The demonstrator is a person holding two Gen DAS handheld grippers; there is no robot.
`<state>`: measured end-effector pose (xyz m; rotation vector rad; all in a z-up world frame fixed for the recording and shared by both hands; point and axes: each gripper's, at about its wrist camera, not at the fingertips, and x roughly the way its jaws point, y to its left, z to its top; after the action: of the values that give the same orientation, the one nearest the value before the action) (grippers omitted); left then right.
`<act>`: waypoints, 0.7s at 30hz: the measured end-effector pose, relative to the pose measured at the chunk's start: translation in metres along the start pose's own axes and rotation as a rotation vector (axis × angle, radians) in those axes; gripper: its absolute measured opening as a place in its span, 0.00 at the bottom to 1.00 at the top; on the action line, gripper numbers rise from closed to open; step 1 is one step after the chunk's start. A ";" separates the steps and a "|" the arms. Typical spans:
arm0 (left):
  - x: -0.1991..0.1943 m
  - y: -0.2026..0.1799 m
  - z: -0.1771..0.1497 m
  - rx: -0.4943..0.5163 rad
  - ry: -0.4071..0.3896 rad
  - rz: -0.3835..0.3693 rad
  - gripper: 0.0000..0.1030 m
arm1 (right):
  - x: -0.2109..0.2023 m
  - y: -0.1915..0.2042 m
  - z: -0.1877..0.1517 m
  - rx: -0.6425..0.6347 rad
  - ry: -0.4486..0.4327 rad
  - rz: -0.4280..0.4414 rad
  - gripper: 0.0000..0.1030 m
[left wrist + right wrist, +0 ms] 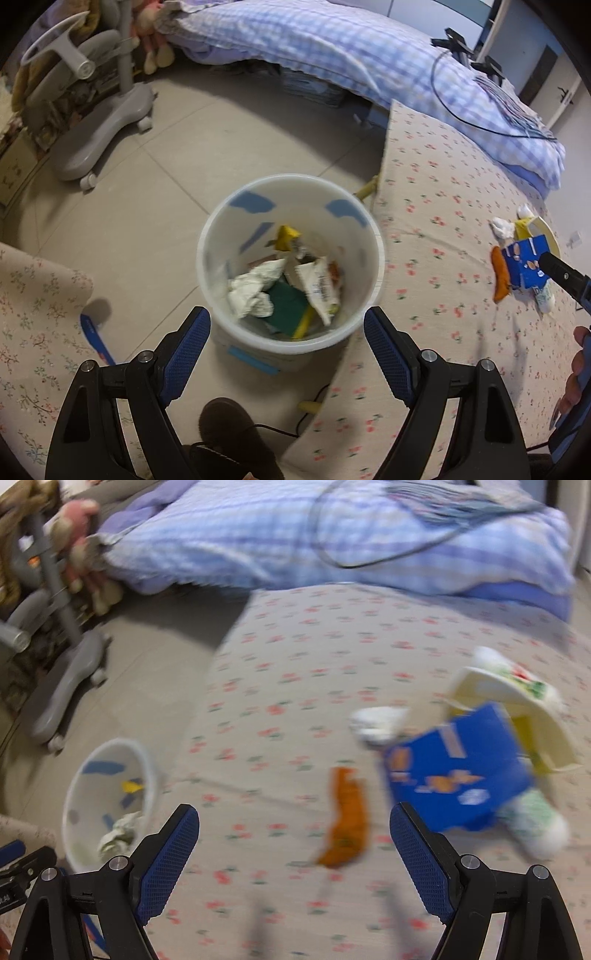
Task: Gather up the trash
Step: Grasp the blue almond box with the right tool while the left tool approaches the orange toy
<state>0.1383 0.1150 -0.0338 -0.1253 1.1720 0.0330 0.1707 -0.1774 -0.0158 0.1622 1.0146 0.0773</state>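
Note:
A white bin (221,236) stands on the floor beside the flowered bedspread (443,206), holding crumpled paper, wrappers and a green pad. My left gripper (287,317) hangs open just above its near rim, with nothing between the fingers. On the bedspread lies a heap of trash: an orange wrapper (347,823), a blue carton (454,771), a white crumpled tissue (376,720), a cream container (517,709) and a green-white packet (535,823). My right gripper (294,812) is open above the spread, the orange wrapper just right of its middle. The bin (110,801) is at its left.
A grey wheeled chair base (99,129) stands at the back left on the tiled floor. A blue checked duvet (332,48) with a black cable (461,118) covers the bed behind. A blue strip (96,336) and a dark slipper (229,424) lie near the bin.

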 end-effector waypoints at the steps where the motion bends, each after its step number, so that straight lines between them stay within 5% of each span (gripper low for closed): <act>1: 0.001 -0.005 0.000 0.004 0.002 -0.004 0.85 | -0.002 -0.012 0.001 0.025 0.001 -0.018 0.86; 9: 0.010 -0.052 0.005 0.048 0.028 -0.030 0.85 | -0.002 -0.077 0.014 0.126 0.029 -0.108 0.86; 18: 0.018 -0.084 0.008 0.086 0.047 -0.053 0.85 | 0.024 -0.074 0.023 -0.046 0.078 -0.193 0.86; 21: 0.021 -0.085 0.007 0.090 0.053 -0.050 0.85 | 0.037 -0.067 0.022 -0.106 0.096 -0.215 0.95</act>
<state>0.1608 0.0303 -0.0432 -0.0765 1.2206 -0.0678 0.2087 -0.2401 -0.0468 -0.0483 1.1152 -0.0569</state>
